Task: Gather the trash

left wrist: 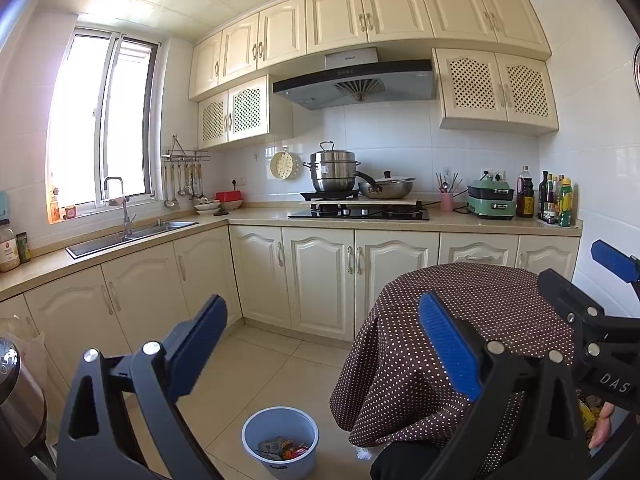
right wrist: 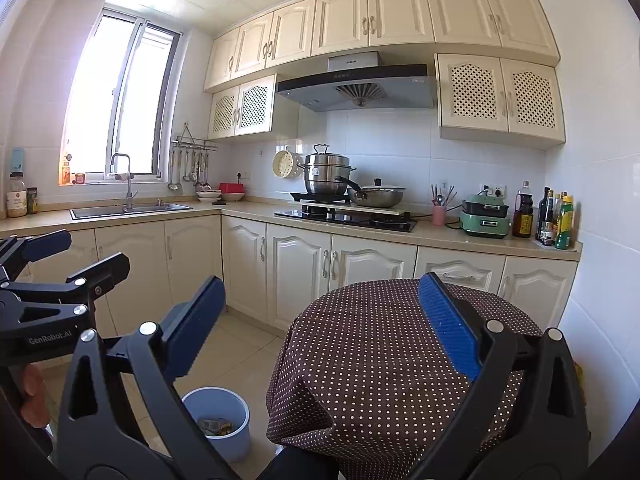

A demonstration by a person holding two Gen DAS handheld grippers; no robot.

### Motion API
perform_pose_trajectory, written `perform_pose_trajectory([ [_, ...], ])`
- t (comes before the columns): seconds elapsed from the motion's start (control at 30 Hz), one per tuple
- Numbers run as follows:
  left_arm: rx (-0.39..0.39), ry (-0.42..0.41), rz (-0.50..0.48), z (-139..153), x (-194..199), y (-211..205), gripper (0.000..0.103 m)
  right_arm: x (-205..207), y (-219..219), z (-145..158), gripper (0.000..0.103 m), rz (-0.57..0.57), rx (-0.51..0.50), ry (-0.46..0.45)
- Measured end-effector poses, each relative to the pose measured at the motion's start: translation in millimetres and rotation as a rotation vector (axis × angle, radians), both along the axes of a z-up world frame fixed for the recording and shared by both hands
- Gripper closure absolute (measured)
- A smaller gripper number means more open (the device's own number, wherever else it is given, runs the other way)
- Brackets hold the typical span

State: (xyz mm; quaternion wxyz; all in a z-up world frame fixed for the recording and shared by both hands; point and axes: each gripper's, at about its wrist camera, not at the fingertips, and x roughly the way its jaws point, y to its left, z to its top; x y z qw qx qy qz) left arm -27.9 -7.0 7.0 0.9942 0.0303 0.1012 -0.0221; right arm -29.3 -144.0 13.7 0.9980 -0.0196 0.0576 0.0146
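Note:
A pale blue bin [left wrist: 249,438] stands on the tiled floor left of the table, with several crumpled wrappers [left wrist: 282,450] lying in its bottom. My left gripper [left wrist: 324,344] is open and empty, held high above the bin. In the right wrist view the bin [right wrist: 237,438] shows below my right gripper [right wrist: 322,326], which is also open with nothing between its fingers and hovers over the near left edge of the table [right wrist: 360,344]. Each gripper appears in the other's view: the right gripper [left wrist: 588,276] at the right edge, the left gripper [right wrist: 76,254] at the left edge.
The round table [left wrist: 400,360] has a brown dotted cloth hanging down. An L-shaped counter [left wrist: 256,222] carries a sink [left wrist: 132,234], a hob with pots [left wrist: 360,212], a green cooker [left wrist: 491,202] and bottles [left wrist: 556,202]. A steel vessel [left wrist: 16,392] stands at the near left.

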Motion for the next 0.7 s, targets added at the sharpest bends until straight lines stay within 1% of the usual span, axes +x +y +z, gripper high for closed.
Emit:
perform_pose_trajectory([
  [0.7,0.002,0.012,-0.004,-4.5,2.8,4.2,0.008,1.0,-3.9,-6.2,0.007,0.003,0.001,0.012],
])
